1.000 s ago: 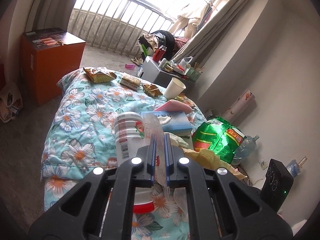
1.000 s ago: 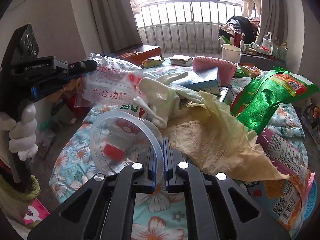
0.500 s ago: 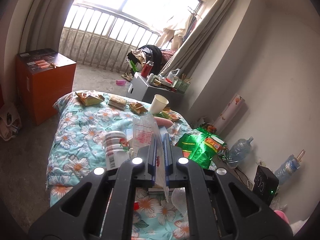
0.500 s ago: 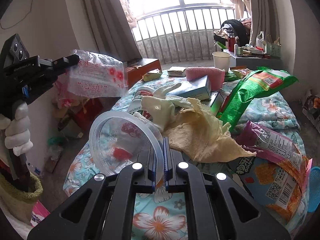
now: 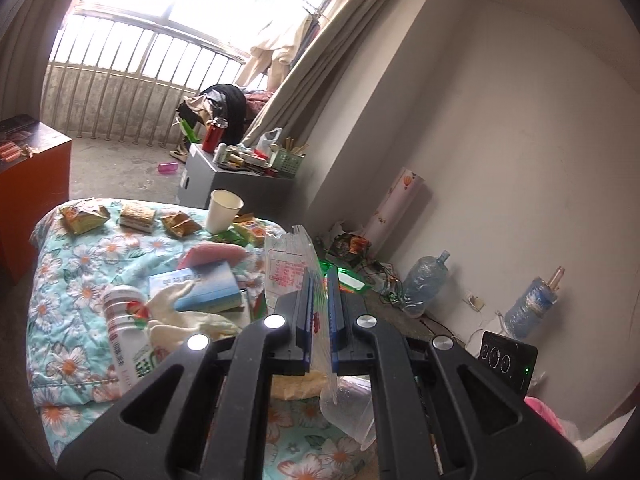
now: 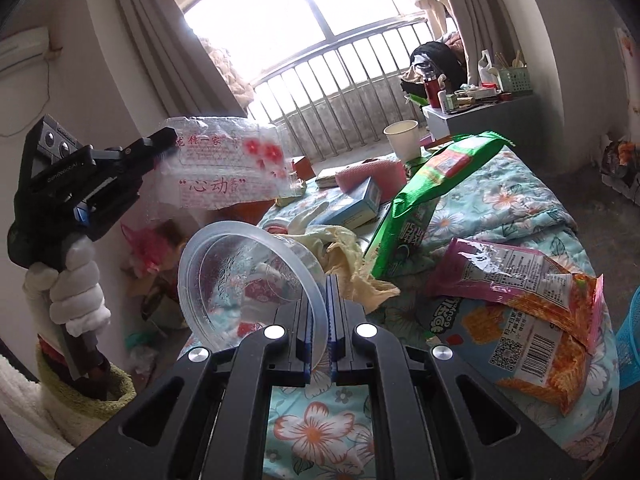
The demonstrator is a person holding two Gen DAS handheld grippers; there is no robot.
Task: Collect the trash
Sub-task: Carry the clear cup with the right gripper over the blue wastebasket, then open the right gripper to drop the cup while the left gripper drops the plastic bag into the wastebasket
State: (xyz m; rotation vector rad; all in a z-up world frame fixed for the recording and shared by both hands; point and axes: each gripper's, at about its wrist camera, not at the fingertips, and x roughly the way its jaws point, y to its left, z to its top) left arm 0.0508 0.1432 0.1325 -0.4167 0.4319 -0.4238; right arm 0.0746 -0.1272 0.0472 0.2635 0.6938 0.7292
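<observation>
Lifted off the bed, the clear plastic bag (image 6: 228, 172) shows red, perhaps floral, print.

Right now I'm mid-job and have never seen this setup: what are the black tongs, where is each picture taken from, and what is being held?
No robot arm here: a person holds a pair of hand-held tongs in each hand, with a camera on each looking along its fingers. In the left wrist view, the left tongs are shut on a clear plastic bag with red print. In the right wrist view, the right tongs pinch the rim of a clear plastic container, and you can see the gloved left hand gripping its handle. Below is a bed with a floral quilt strewn with trash: a green snack bag, a paper cup, a blue box.
</observation>
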